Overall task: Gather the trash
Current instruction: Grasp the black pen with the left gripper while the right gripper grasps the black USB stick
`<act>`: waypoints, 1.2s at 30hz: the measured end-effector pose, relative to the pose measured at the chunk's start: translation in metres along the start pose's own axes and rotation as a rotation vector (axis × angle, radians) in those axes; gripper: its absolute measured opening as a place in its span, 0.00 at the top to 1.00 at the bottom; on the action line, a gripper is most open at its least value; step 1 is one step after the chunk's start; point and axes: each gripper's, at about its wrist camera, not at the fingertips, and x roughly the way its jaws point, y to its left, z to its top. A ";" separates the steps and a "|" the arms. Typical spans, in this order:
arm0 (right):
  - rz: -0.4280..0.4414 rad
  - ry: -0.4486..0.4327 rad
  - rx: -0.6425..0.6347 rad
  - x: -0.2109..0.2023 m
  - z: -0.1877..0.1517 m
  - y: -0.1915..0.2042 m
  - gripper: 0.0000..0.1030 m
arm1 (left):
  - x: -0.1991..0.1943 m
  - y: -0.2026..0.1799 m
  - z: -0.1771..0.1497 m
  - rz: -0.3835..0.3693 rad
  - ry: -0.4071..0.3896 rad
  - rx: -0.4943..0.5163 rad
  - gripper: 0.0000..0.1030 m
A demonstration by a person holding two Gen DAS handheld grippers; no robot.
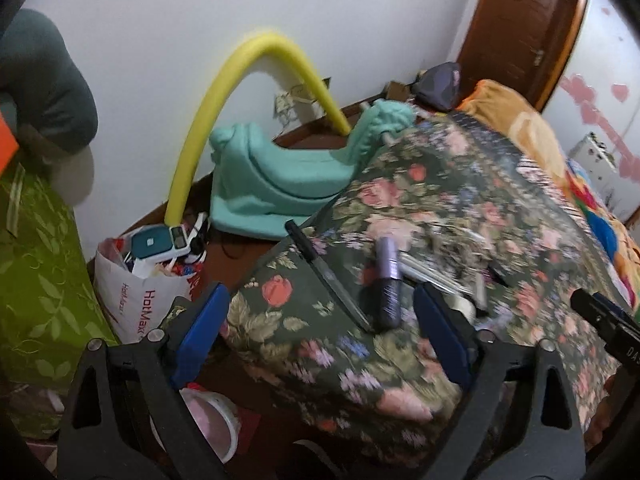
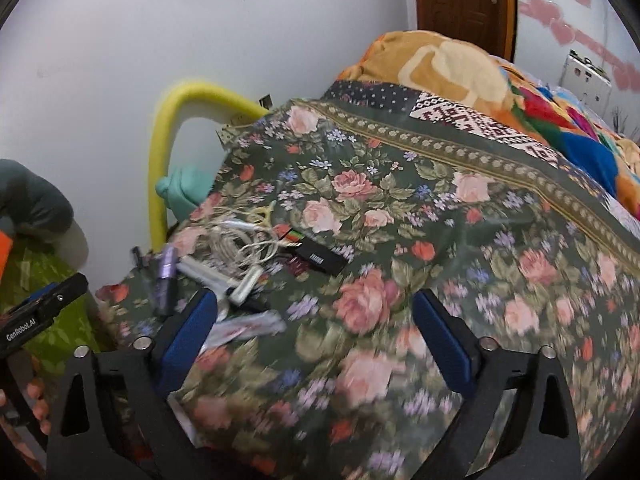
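While both tongs hang wide open and empty over the floral bedspread (image 2: 400,208) | left tongs (image 1: 320,328) frame purple tube (image 1: 389,280) and black pen (image 1: 328,276), lower centre | right tongs (image 2: 316,332) near cable tangle (image 2: 240,244), centre left | step: approach | next: lower, close on one item, likely bag it (image 1: 132,300).

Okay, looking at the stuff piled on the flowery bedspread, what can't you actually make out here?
- Purple tube, left wrist view: label lost to motion blur.
- Wrapper, right wrist view: partly behind the right gripper's finger, smeared.
- White bag, left wrist view: its lower contents are hidden by its wall.
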 end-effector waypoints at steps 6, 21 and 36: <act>0.024 0.120 -0.065 0.067 0.020 -0.015 0.36 | 0.049 0.001 0.008 0.025 0.067 -0.028 0.29; 0.184 0.221 -0.249 0.122 0.024 -0.005 0.54 | 0.097 -0.004 0.009 -0.017 0.146 -0.132 0.82; 0.192 0.204 -0.150 0.107 0.022 -0.042 0.78 | 0.079 -0.016 0.004 -0.055 0.135 -0.105 0.93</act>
